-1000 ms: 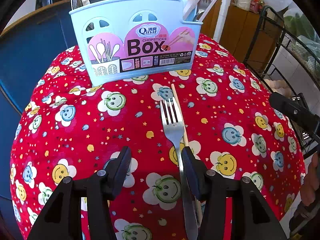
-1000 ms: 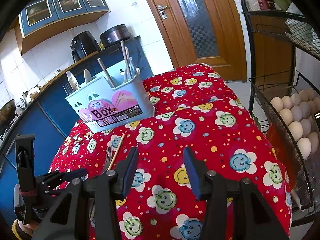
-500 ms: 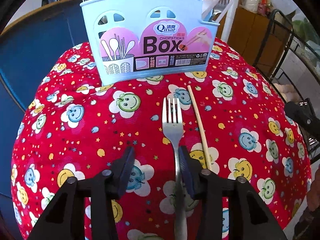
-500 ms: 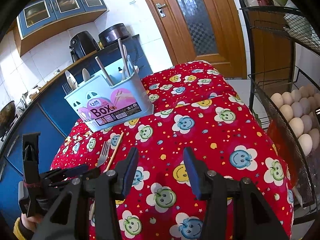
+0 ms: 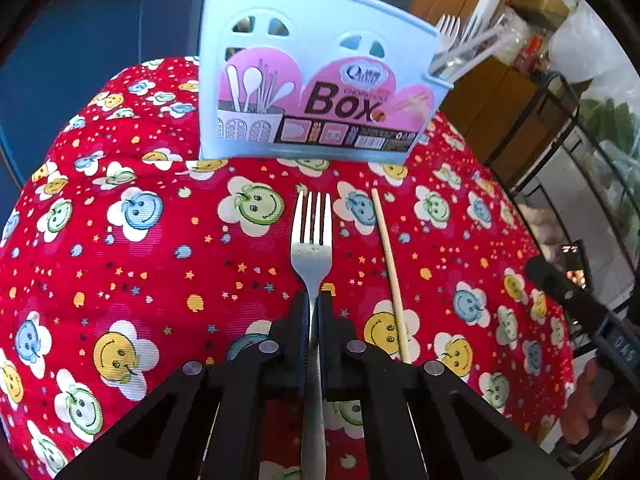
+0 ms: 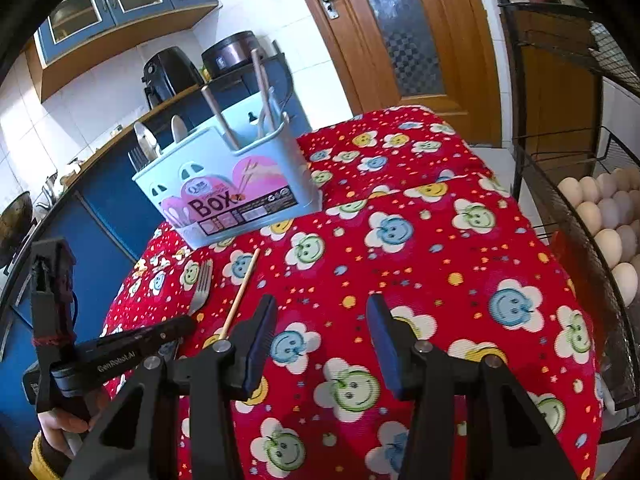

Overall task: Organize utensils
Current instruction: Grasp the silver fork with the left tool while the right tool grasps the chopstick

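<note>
A metal fork (image 5: 311,246) lies on the red smiley tablecloth, tines toward the light blue utensil box (image 5: 312,96). My left gripper (image 5: 313,300) is shut on the fork's handle just below its head. A wooden chopstick (image 5: 390,276) lies right beside the fork. The box holds forks and chopsticks at its right end. In the right wrist view the box (image 6: 232,196), fork (image 6: 201,286) and chopstick (image 6: 241,294) show at left. My right gripper (image 6: 318,344) is open and empty above the cloth, right of the chopstick.
A black wire rack with eggs (image 6: 600,216) stands at the table's right edge. A blue counter (image 6: 100,200) with appliances runs behind the box. A wooden door (image 6: 400,32) is at the back. The table edge drops off on the left.
My left gripper has closed its fingers onto the fork's handle and moved closer to the box. The right gripper has barely moved and stays open.
</note>
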`<state>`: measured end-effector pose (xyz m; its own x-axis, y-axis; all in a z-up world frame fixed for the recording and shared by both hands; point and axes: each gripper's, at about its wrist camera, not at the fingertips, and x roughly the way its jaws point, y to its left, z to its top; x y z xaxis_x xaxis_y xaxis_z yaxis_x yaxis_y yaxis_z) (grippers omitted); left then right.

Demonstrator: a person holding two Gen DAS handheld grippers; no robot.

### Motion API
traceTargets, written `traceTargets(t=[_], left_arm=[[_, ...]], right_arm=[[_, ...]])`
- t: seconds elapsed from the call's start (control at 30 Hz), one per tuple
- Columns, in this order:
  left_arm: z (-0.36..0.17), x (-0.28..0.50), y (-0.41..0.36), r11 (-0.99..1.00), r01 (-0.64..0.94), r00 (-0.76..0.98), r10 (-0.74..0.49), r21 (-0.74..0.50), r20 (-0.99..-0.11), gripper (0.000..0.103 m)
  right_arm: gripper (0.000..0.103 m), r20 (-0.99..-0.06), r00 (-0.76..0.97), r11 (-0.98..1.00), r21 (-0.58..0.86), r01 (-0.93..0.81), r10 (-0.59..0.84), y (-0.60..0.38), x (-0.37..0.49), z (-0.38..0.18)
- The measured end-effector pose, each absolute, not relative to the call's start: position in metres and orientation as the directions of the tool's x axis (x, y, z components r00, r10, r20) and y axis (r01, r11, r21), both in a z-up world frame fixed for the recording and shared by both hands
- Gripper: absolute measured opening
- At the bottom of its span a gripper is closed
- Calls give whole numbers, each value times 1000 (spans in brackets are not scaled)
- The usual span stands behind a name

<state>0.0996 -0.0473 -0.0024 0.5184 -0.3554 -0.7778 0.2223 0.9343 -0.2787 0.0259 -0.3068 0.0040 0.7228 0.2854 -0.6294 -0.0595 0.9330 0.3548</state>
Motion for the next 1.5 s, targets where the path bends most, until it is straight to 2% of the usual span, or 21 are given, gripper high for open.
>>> traceTargets(t=[0.17, 0.7, 1.2, 1.27, 1.37, 1.5], left_arm=[[7, 93, -31, 917, 213, 558, -398, -338, -728, 4], [40, 76, 14, 893, 227, 705, -426, -388, -568, 4], [45, 71, 43, 886, 209, 743, -419, -414, -522, 4], [46, 71, 43, 888, 210, 748, -416, -410, -518, 4], [48, 70, 43, 886, 214, 750, -418, -411, -512, 4], [49, 70, 40, 887, 217, 754, -418, -408, -507, 4]], right_arm=[[50, -659, 689, 935, 346, -79, 302, -293, 33, 2], [50, -769, 539, 938, 314, -150, 344, -227, 65, -6], [45, -861, 444, 968, 209, -140, 250, -188, 96, -16], [43, -861, 439, 966, 220, -133, 256, -189, 99, -16], [34, -864, 431, 966, 231, -117, 259, -191, 106, -16], [16, -872, 417, 967, 236, -99, 256, -198, 115, -17]])
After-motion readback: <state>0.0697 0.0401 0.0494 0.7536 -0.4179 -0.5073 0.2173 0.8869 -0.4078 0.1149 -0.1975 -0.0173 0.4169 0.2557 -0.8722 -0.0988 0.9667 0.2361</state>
